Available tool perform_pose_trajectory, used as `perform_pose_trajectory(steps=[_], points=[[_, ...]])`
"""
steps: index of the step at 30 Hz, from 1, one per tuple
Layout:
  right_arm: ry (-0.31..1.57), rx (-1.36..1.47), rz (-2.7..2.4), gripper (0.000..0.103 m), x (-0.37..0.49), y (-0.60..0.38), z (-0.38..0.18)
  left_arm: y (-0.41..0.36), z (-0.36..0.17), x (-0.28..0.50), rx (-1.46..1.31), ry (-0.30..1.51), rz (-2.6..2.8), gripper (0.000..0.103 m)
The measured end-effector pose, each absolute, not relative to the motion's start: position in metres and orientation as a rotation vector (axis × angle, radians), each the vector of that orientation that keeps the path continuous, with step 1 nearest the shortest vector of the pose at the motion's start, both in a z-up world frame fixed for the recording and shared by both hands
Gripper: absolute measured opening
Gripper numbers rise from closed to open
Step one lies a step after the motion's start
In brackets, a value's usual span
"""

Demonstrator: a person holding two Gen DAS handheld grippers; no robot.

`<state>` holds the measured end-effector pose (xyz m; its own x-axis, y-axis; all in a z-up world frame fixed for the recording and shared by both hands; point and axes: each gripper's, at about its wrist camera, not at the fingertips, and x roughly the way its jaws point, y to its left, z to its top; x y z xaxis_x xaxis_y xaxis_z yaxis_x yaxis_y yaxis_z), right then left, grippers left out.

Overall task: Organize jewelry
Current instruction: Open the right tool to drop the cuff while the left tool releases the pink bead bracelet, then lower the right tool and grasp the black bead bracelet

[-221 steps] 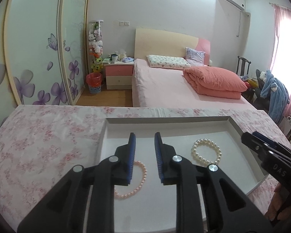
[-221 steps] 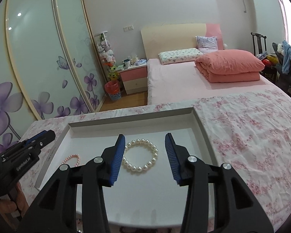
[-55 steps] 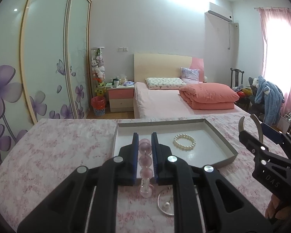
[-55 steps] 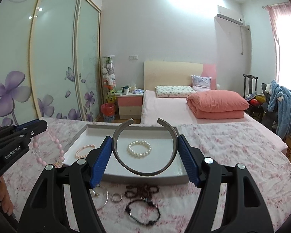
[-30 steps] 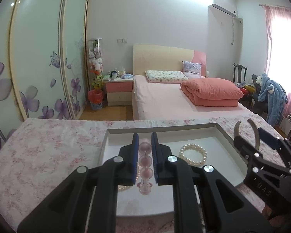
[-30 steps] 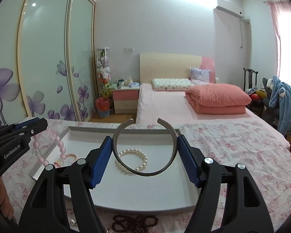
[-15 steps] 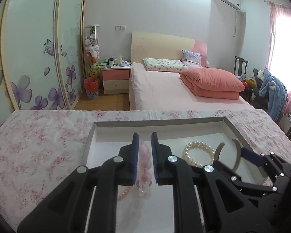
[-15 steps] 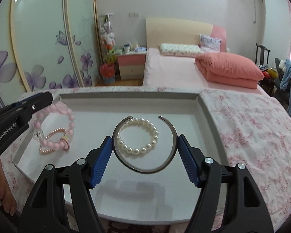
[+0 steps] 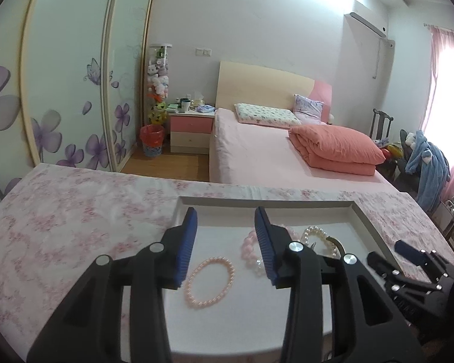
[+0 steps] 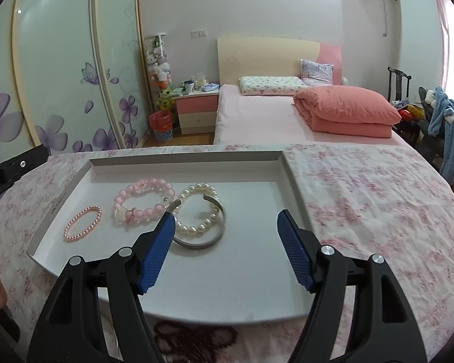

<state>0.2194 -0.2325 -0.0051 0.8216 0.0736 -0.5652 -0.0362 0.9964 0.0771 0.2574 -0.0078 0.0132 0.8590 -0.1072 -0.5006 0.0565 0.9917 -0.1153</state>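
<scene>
Covering the table point(image 10: 363, 187), a pink floral cloth bears a grey tray point(image 10: 290, 181); left gripper point(image 9: 225, 242) opening empty, right gripper point(image 10: 227, 251) wide, empty.

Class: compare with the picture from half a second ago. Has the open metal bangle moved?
Yes. The open metal bangle has left the right gripper and lies in the white tray, ringing the white pearl bracelet.

both wrist views look down past their tongs, sharing the tray point(image 9: 361, 216) closely.

Matt white cardboard tray point(image 10: 289, 181), glossy pearl bracelet point(image 10: 196, 208), polished metal bangle point(image 10: 202, 242), floral cloth on the surface point(image 10: 363, 187), ribbed blue pads point(image 10: 156, 255)
</scene>
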Motion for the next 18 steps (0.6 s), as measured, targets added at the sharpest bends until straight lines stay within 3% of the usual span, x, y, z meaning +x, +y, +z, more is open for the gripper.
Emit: perform_pose_trajectory(steps=[11, 18], points=[[0.605, 0.065, 0.041, 0.068, 0.169, -0.258, 0.002, 0.017, 0.014, 0.192, -0.115, 0.539, -0.085, 0.047], [0.705, 0.061, 0.088, 0.055, 0.143, -0.257, -0.02, 0.03, 0.001, 0.154, -0.12, 0.575, -0.094, 0.054]])
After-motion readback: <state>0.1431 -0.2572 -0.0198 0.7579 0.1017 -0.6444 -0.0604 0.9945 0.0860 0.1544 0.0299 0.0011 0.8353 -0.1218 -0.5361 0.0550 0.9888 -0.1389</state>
